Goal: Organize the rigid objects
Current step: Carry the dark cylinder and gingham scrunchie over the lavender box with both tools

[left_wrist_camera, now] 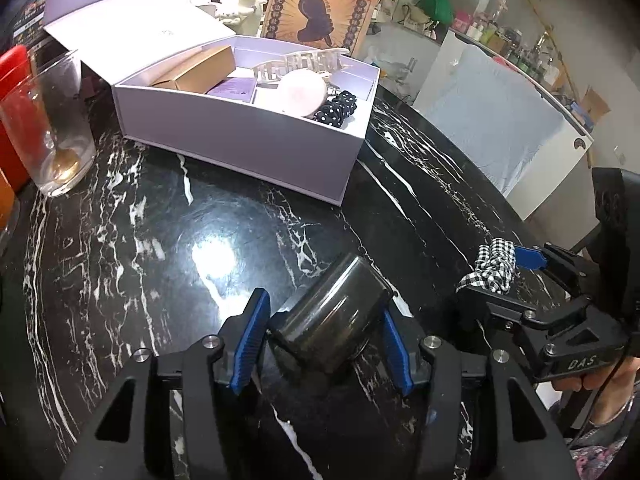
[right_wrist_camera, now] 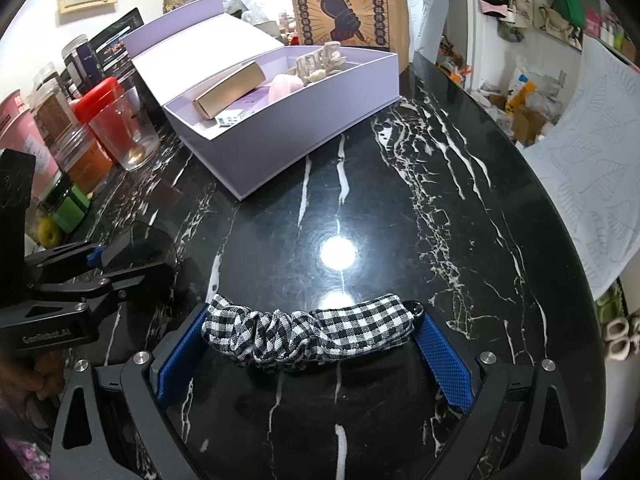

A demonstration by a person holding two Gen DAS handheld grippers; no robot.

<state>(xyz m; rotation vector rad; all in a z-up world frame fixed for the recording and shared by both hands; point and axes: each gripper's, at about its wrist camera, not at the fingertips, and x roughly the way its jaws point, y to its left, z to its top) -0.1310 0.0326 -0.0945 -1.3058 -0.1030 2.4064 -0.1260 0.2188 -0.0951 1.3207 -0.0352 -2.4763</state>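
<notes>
A smoky dark round container [left_wrist_camera: 332,312] sits tilted between the blue pads of my left gripper [left_wrist_camera: 323,322], which is shut on it just above the black marble table [left_wrist_camera: 168,248]. From the right wrist view the same container [right_wrist_camera: 148,240] shows at the left edge. A black-and-white checked scrunchie [right_wrist_camera: 304,332] stretches between the pads of my right gripper [right_wrist_camera: 312,320], whose jaws stand wide and grip its two ends. An open lilac box [left_wrist_camera: 240,140] farther back holds a brown carton [left_wrist_camera: 196,70], a white hair claw [left_wrist_camera: 296,62], a pink round piece and a polka-dot scrunchie [left_wrist_camera: 338,108].
A glass tumbler [left_wrist_camera: 60,128] and a red-lidded jar [right_wrist_camera: 100,96] stand left of the box, with more jars [right_wrist_camera: 48,112] behind. An orange printed paper bag [right_wrist_camera: 344,4] stands behind the box. The table's round edge curves along the right, beside a cloth-covered chair [left_wrist_camera: 492,120].
</notes>
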